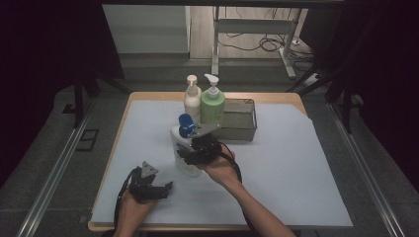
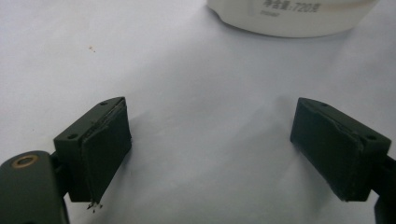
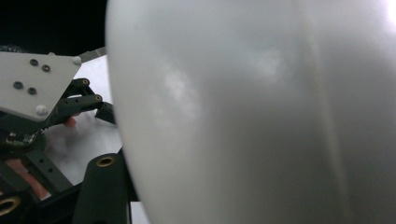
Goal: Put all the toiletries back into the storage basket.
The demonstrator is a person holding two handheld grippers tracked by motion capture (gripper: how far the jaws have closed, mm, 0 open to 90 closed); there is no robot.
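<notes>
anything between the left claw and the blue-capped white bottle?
Nothing: bare pale blue mat runs from the open left claw to the white bottle, as the left gripper view shows.

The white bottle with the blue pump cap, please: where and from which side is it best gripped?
Probably the white bottle is best gripped across its broad body, below the blue pump cap, coming level from its right, where the right tool is. The body is tall and upright; the pump is small and irregular.

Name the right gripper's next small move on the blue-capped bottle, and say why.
Probably finish closing on the blue-capped bottle and lift it slightly. The right gripper is already around its body, the bottle's side sits right up against that gripper's camera, and the left gripper rests open on the mat, apart.
</notes>
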